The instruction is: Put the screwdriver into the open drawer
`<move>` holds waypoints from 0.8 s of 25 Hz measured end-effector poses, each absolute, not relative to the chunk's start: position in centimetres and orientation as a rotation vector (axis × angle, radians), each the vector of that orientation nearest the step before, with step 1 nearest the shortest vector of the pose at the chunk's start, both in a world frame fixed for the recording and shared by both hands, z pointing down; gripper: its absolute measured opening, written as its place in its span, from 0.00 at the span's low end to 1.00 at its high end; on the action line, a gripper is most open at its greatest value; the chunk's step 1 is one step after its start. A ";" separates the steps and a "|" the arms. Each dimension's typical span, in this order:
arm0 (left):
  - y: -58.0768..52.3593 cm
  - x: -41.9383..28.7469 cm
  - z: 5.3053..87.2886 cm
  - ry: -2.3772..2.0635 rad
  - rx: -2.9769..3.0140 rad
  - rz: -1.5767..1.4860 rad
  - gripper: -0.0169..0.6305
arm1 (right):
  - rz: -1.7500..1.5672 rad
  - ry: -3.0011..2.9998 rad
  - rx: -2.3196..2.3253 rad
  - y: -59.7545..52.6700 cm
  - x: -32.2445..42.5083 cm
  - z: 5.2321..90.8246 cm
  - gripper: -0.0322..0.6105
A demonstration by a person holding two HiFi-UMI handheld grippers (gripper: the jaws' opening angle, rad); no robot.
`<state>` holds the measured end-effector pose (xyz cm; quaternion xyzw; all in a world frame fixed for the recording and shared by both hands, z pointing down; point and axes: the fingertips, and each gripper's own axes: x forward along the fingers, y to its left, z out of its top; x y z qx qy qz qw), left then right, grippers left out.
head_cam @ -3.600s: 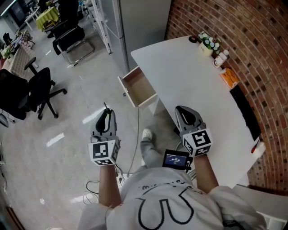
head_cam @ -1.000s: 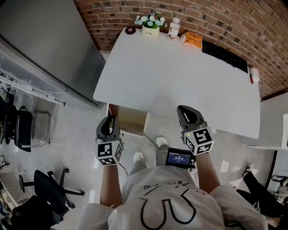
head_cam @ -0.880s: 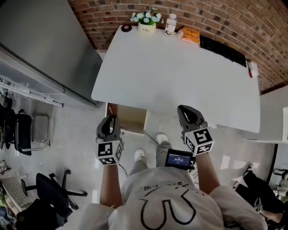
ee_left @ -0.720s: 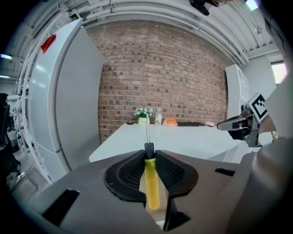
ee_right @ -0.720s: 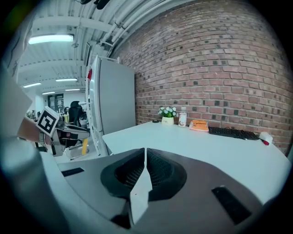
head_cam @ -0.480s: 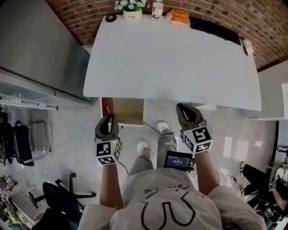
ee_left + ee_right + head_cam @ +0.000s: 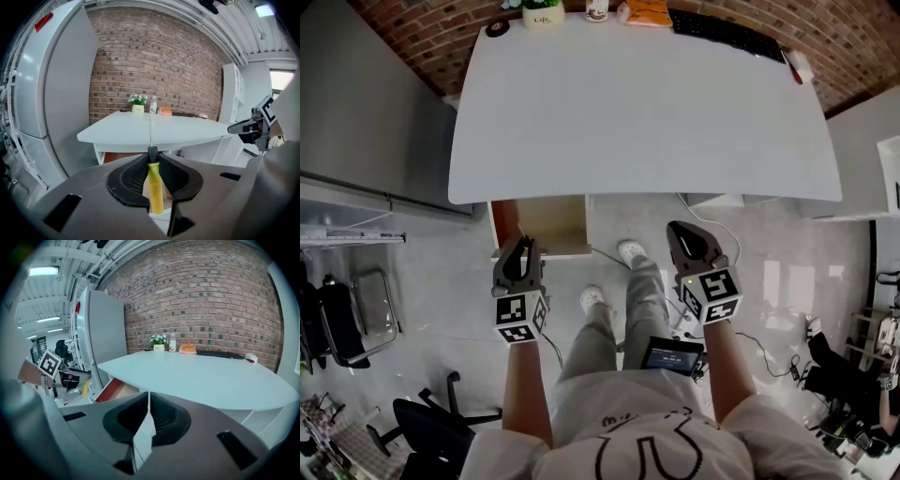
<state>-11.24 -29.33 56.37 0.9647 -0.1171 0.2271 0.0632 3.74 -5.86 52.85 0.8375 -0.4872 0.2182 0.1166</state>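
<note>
My left gripper (image 7: pixel 153 161) is shut on a screwdriver (image 7: pixel 154 185) with a yellow handle, black collar and thin metal shaft pointing forward at the white table (image 7: pixel 154 129). In the head view the left gripper (image 7: pixel 521 250) hangs just in front of the open wooden drawer (image 7: pixel 542 219) under the table's left front edge. The drawer's red side and pale floor show in the right gripper view (image 7: pixel 112 391). My right gripper (image 7: pixel 147 401) is shut and holds nothing; in the head view the right gripper (image 7: pixel 682 236) sits in front of the table's middle.
The white table (image 7: pixel 637 103) carries a flower pot (image 7: pixel 542 13), a bottle (image 7: pixel 597 9), an orange item (image 7: pixel 645 11), a keyboard (image 7: pixel 727 34) and a red-tipped object (image 7: pixel 796 67) along its brick-wall side. A grey cabinet (image 7: pixel 366 122) stands left. Cables lie on the floor (image 7: pixel 750 342).
The view has swung from beside the table to squarely facing it. Table and drawer have drawn closer to both grippers. The left gripper keeps hold of the screwdriver.
</note>
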 end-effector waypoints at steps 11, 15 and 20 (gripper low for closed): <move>-28.2 -8.1 62.1 -0.237 2.898 0.776 0.15 | 0.701 -1.423 2.431 -5.2 3.5 58.3 0.09; -28.4 -7.1 63.8 -0.204 2.898 0.799 0.15 | 0.717 -1.415 2.429 -5.3 3.6 60.3 0.09; -29.0 -5.8 66.2 -0.188 2.895 0.839 0.15 | 0.744 -1.394 2.446 -5.4 4.0 62.8 0.09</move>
